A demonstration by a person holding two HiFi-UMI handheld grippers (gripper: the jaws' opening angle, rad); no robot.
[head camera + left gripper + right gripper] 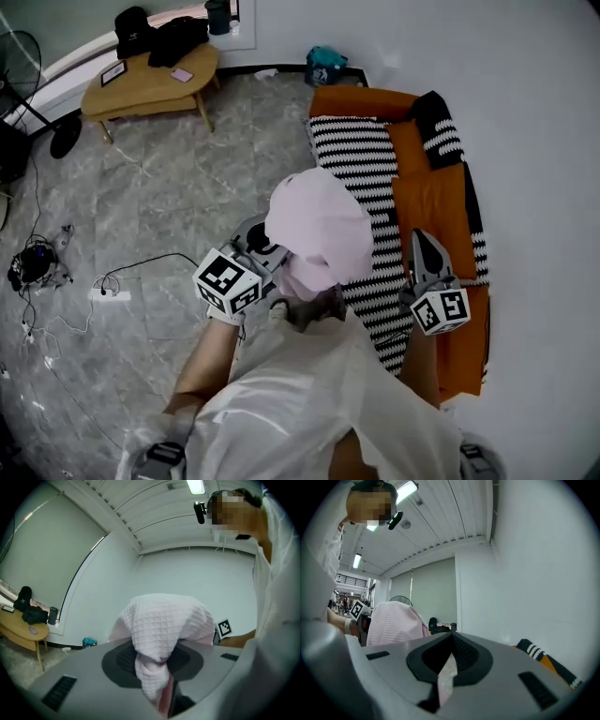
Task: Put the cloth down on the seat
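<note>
The pink waffle cloth hangs bunched in front of me, over the near left edge of the seat. My left gripper is shut on the cloth. A twisted fold is pinched between the left gripper pads and the rest drapes over the tips. The seat is an orange sofa with a black-and-white striped cover. My right gripper hovers over the orange cushion, to the right of the cloth and apart from it. The right gripper has its tips together, with only a pale sliver showing between the jaws.
A low wooden table with dark items stands at the back left, and a fan base is beside it. Cables and a power strip lie on the marble floor at left. A teal bag sits behind the sofa. A white wall runs along the right.
</note>
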